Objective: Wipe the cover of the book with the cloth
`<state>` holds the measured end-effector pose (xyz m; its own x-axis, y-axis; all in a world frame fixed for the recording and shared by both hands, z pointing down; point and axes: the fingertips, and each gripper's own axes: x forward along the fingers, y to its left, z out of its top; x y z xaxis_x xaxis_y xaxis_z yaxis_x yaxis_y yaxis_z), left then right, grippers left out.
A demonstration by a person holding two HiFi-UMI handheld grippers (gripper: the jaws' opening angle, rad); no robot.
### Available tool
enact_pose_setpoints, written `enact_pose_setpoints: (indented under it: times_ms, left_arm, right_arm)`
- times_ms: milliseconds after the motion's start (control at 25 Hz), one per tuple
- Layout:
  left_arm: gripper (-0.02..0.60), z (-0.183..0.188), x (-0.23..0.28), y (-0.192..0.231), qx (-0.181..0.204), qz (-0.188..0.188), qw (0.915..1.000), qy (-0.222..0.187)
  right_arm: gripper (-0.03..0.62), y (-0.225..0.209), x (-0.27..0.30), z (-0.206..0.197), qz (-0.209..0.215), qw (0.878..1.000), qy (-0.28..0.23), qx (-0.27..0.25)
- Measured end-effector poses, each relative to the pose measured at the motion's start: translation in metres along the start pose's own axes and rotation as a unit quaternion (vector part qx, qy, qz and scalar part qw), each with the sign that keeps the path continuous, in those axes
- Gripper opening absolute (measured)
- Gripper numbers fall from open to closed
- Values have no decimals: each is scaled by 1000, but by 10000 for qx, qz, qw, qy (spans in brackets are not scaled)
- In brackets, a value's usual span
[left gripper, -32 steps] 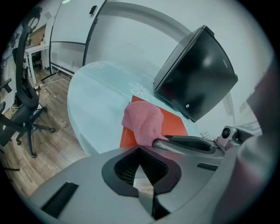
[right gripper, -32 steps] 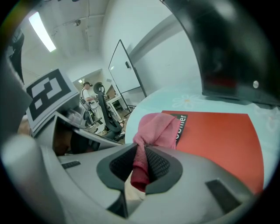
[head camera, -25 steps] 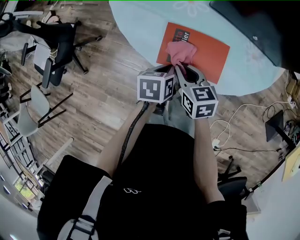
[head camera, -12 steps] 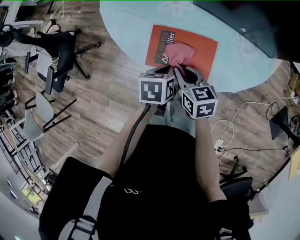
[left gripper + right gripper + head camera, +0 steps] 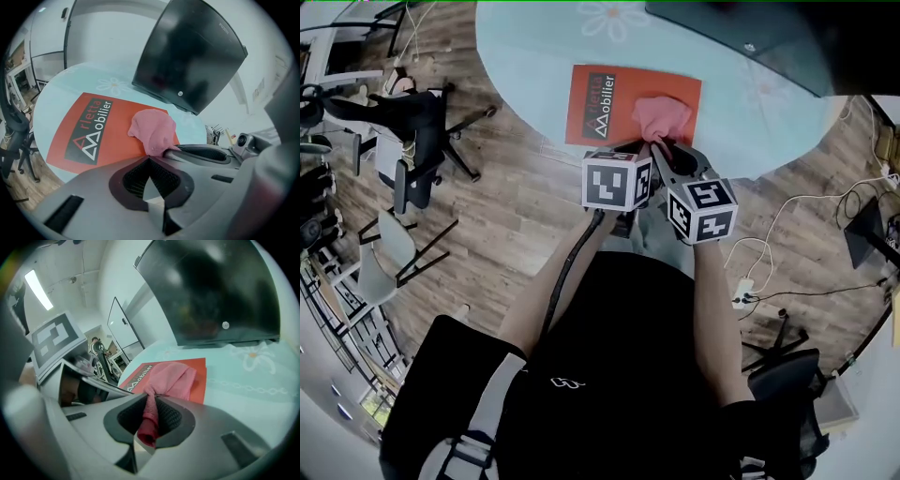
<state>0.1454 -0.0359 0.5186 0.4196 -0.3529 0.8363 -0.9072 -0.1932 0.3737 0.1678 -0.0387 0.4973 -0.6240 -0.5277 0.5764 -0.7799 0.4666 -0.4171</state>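
An orange-red book (image 5: pixel 609 98) with a dark title panel lies flat on the pale blue round table (image 5: pixel 530 56). A pink cloth (image 5: pixel 662 116) rests bunched on the right half of its cover. My right gripper (image 5: pixel 660 147) is shut on the cloth's near end; the pink cloth (image 5: pixel 171 377) runs from the book (image 5: pixel 200 373) into its jaws (image 5: pixel 151 417). The left gripper (image 5: pixel 634 150) hovers close beside it at the book's near edge, shut with nothing between its pads (image 5: pixel 149 165). In the left gripper view the cloth (image 5: pixel 152 131) lies on the book (image 5: pixel 93 136).
A large dark monitor (image 5: pixel 192 56) stands on the table just behind the book. Office chairs (image 5: pixel 412 122) stand on the wooden floor to the left. Cables and a power strip (image 5: pixel 741 291) lie on the floor to the right.
The cloth has slid rightward across the cover with my right gripper, uncovering the title panel. Both grippers stay side by side.
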Motion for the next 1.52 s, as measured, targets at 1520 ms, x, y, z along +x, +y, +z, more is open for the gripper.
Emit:
enact_pose_setpoints:
  times_ms: [1520]
  left_arm:
    - [14, 237, -127, -155, 938, -1490, 9372, -3010]
  right_arm:
    - [49, -27, -174, 260, 112, 9500, -2957, -996]
